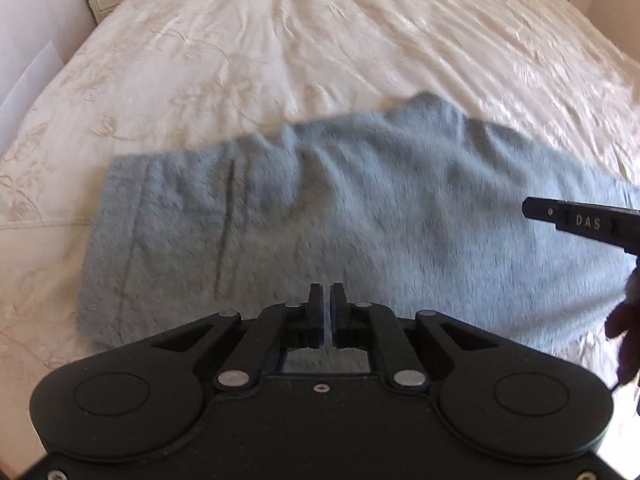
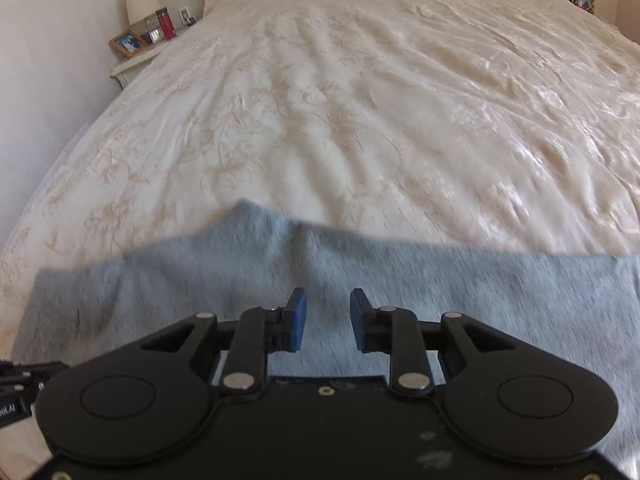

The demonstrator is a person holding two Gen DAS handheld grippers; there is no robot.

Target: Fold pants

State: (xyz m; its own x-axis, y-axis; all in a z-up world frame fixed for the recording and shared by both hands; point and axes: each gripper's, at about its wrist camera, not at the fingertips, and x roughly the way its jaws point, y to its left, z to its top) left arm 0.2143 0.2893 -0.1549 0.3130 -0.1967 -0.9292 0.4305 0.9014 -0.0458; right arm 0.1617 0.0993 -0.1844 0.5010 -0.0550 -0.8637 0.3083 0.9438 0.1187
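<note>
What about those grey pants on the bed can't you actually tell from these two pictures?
- Pants: motion blur in both views hides seams and fold lines.
- Near edge: the left gripper body covers it; the right gripper body does likewise.
- Whether the nearly closed left gripper pinches cloth: unclear.
- Right end: cut off by the right wrist view's edge.

A home bedroom: a wide bed (image 2: 360,100) under a cream bedspread, with a lamp (image 2: 141,2) and nightstand (image 2: 134,64) at upper left.
</note>
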